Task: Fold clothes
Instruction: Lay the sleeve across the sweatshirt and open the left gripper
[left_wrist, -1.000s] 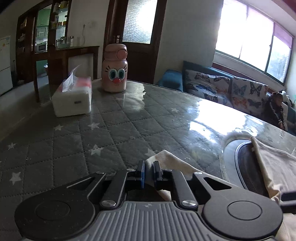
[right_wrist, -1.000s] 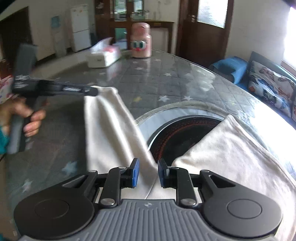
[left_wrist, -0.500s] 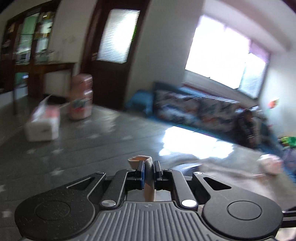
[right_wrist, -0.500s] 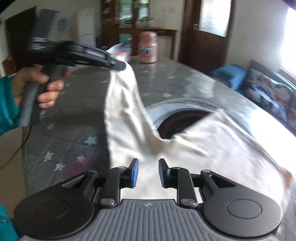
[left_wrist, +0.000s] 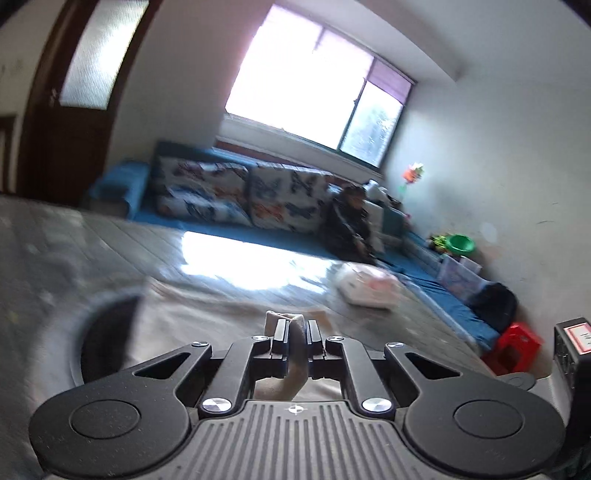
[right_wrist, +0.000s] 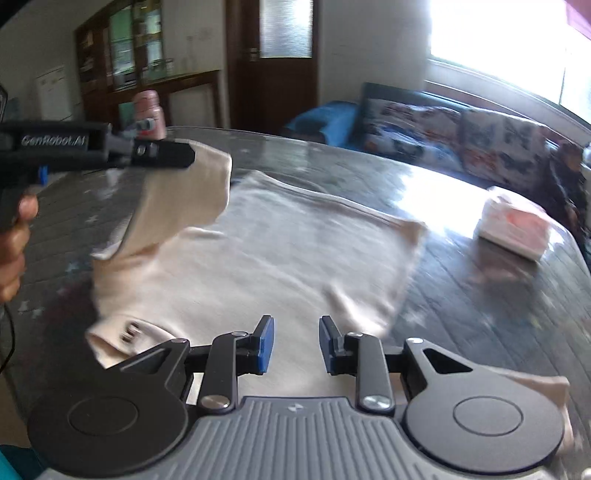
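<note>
A cream garment (right_wrist: 280, 254) lies spread on the glass-topped table (right_wrist: 480, 295). My left gripper (left_wrist: 294, 334) is shut on a fold of this garment (left_wrist: 291, 347). In the right wrist view the left gripper (right_wrist: 162, 155) holds that part (right_wrist: 181, 199) lifted above the left side of the cloth. My right gripper (right_wrist: 293, 343) is open and empty, low over the near part of the garment.
A white and pink tissue pack (right_wrist: 513, 225) lies on the table's right side, also in the left wrist view (left_wrist: 369, 286). A pink bottle (right_wrist: 147, 114) stands at the far left. A dark round inset (left_wrist: 110, 332) shows beside the cloth. A sofa (left_wrist: 240, 195) runs behind.
My left gripper has lifted the cloth and swung it right, over the garment. The cloth now covers the round inset in the right wrist view. My right gripper's jaws have opened wider.
</note>
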